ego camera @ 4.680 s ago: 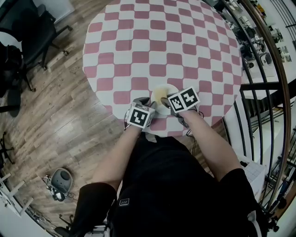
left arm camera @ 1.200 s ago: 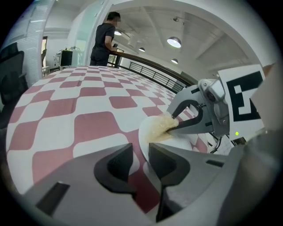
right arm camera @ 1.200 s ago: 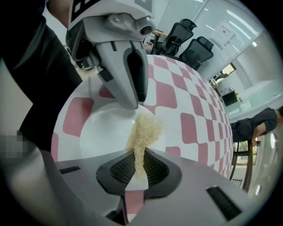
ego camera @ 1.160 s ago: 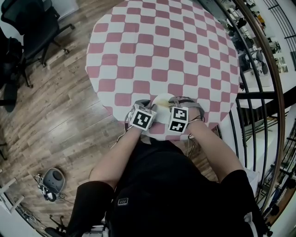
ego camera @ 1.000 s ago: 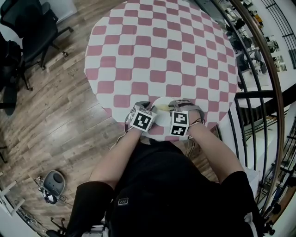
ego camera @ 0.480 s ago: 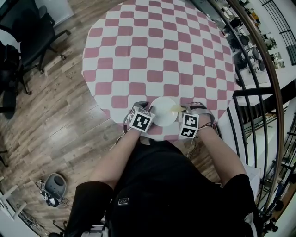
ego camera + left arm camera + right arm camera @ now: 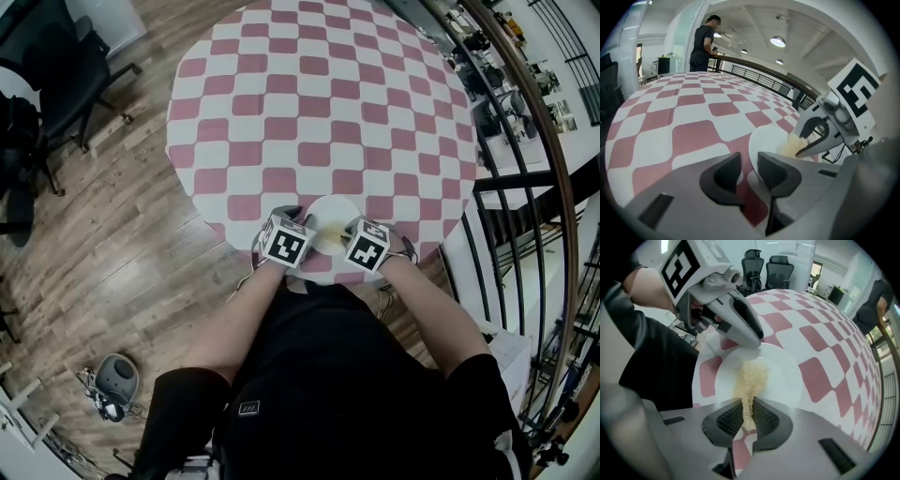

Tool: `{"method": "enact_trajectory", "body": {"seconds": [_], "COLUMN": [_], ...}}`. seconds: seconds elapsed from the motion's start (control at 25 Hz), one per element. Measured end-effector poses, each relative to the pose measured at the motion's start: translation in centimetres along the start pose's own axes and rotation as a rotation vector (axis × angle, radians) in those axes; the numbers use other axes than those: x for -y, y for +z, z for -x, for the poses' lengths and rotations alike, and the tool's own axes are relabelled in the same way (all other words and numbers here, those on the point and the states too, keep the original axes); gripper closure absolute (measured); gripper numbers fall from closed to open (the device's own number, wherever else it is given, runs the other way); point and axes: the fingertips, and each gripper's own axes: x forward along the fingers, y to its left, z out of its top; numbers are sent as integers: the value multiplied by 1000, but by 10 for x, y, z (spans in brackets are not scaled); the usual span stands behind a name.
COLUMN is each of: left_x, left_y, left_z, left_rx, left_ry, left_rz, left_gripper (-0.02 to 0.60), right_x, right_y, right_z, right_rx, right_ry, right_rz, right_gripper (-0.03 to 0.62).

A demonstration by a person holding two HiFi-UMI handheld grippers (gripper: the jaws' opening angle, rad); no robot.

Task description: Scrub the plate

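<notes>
A small white plate (image 7: 330,212) lies at the near edge of the round table with the pink-and-white checked cloth (image 7: 319,94). My left gripper (image 7: 306,227) is at the plate's left rim. In the left gripper view the plate (image 7: 769,139) has its rim between the jaws of the left gripper (image 7: 749,161), which are closed on it. My right gripper (image 7: 747,416) is shut on a yellow mesh scrubber (image 7: 752,376), whose free end rests on the middle of the plate (image 7: 785,373). From the left gripper view the scrubber (image 7: 791,146) shows pressed on the plate.
The table's near edge runs just under the plate, against the person's body. A metal railing (image 7: 553,187) curves along the right. An office chair (image 7: 56,66) stands on the wooden floor at far left. A person (image 7: 701,44) stands beyond the table.
The right gripper, off the plate's right side half a second ago, has swung back left over the plate with the scrubber. The left gripper has stayed at the rim.
</notes>
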Motion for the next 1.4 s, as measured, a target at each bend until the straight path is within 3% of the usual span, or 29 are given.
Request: {"method": "enact_trajectory", "body": {"seconds": [0.16, 0.32, 0.4, 0.56, 0.72, 0.88, 1.08, 1.4], "left_x": [0, -3, -4, -8, 5, 33, 99, 221], "left_y": [0, 1, 0, 7, 20, 44, 64, 74], "left_z": [-1, -2, 1, 9, 26, 42, 54, 92], "left_rx": [-4, -14, -23, -11, 18, 36, 60, 148], "left_ry": [-12, -26, -30, -30, -82, -167, -288, -482], "left_rz": [-8, -35, -47, -88, -152, -300, -423, -465], "left_gripper": [463, 465, 463, 465, 465, 463, 463, 465], "right_x": [31, 69, 75, 55, 17, -12, -40, -96], "right_y": [-13, -49, -72, -97, -109, -111, -140, -195], "right_z": [10, 22, 34, 67, 85, 108, 152, 232], "right_rx": [12, -60, -49, 131, 325, 497, 676, 1020], "right_ry": [-84, -293, -349, -368, -358, -370, -418, -554], "right_rz": [-109, -156, -244, -512, -751, -928, -1068, -1212], "right_gripper": [545, 545, 545, 545, 545, 545, 545, 545]}}
